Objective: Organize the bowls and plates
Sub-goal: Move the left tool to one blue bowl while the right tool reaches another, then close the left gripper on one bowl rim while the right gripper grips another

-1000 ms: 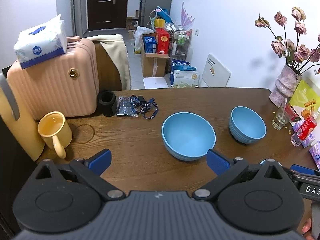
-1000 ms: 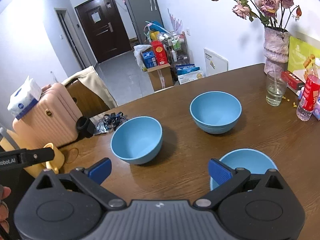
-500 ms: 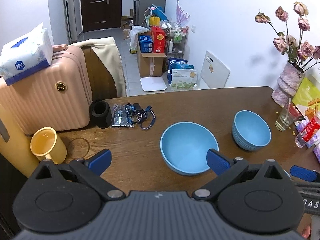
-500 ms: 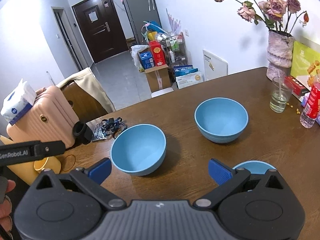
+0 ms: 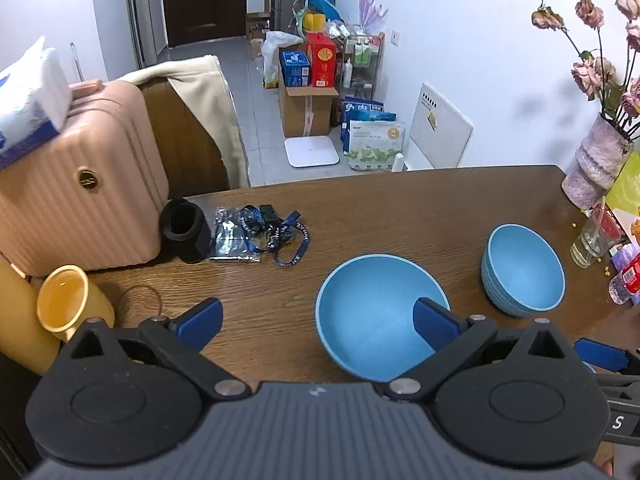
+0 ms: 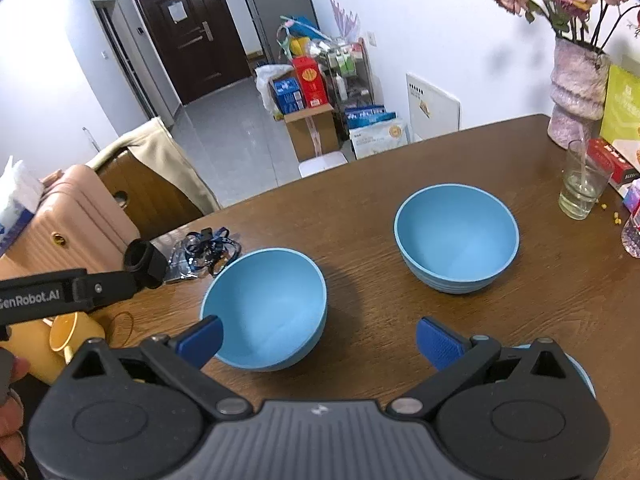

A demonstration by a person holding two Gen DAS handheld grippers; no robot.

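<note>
Okay, both tools are up off the table [image 5: 400, 208] and neither is carrying anything. My left gripper [image 5: 316, 320] is spread wide, nothing between the blue pads, and my right gripper [image 6: 318, 338] is just as wide and just as empty. I'm holding them high and back, I'd say, so I can take in the whole layout before I commit to a bowl.

Three blue bowls are out, spaced apart on the wood, none nested yet. The near bowl [image 5: 380, 316] sits right ahead of my left tool: its rim runs under the right-hand pad [image 5: 434, 322], while the left-hand pad hangs over bare table. So I'm offset to the left of it, not straddling the rim yet. From the right wrist the same bowl [image 6: 266, 308] lies toward the left pad of that tool, the pad overlapping its near rim in view; whether anything touches I can't tell.

The ribbed bowl [image 6: 456, 236] stands farther back and to the right, well apart from the near one, near the drinking glass [image 6: 580, 188] and the vase [image 6: 576, 96]. A third bowl [image 6: 580, 368] peeks out behind my right tool's body, mostly hidden, closest to me on that side.

On the far left, the yellow mug [image 5: 68, 304] and a lanyard tangle [image 5: 272, 232] stay clear of the bowls. No plates visible.

My read: stacking hasn't begun, and the near bowl is the handiest first pick.
</note>
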